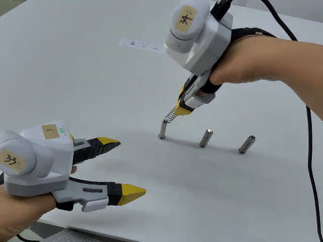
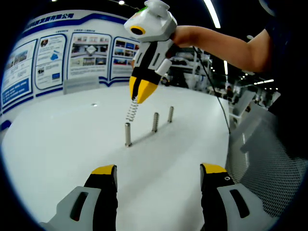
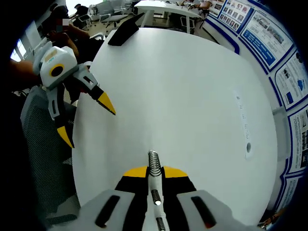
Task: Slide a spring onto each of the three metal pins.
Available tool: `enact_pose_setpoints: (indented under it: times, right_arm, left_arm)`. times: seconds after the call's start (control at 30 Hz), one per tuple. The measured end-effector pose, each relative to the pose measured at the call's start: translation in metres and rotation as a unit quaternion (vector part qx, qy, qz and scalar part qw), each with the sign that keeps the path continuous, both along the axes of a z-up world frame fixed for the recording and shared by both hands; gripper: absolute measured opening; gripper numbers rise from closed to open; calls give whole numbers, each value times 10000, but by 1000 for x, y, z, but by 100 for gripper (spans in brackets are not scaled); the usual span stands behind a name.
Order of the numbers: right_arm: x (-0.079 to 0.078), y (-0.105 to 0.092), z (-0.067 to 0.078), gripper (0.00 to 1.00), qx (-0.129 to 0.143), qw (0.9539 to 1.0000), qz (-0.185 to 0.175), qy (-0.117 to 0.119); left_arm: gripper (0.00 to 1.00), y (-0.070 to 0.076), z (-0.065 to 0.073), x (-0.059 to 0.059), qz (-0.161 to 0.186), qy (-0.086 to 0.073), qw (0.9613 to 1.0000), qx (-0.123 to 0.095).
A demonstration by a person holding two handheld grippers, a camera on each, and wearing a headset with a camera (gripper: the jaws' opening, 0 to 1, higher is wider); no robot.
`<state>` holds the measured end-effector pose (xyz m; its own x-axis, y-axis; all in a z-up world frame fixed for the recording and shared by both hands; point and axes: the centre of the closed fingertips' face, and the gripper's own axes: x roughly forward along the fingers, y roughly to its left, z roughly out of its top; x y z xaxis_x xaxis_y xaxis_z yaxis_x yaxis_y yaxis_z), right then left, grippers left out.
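Just above bare pin (image 1: 162, 130), right tongs (image 1: 180, 108) clench spring (image 1: 170, 117); left tongs (image 1: 130, 167) gape, well apart

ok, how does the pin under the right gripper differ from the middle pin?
The bare pin shows a smooth shaft; the middle pin wears a fitted spring along its length. The right gripper holds a loose spring, tilted, at the bare pin's top; nothing hangs over the middle pin. Both stand in one row on the white table.

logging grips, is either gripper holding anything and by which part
The right gripper holds a spring by its upper end; the left gripper is open and holds nothing.
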<state>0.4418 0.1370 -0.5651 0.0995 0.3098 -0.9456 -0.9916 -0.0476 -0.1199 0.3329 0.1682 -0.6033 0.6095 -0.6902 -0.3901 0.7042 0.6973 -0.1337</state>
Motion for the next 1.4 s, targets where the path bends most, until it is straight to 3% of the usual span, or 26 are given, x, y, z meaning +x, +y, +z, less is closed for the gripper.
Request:
enact_pose_setpoints:
  times: [0.3, 1.07, 1.4]
  right_arm:
    - [6, 3, -10, 11, -183, 9998, 51, 64]
    - [4, 14, -16, 11, -746, 9966, 332, 122]
    - [3, 17, -34, 11, -928, 9949, 361, 181]
  left_arm:
    - [71, 4, -1, 1, 63, 8, 10000, -23]
    - [71, 8, -3, -1, 109, 27, 9999, -51]
    - [71, 9, -4, -2, 146, 42, 9999, -70]
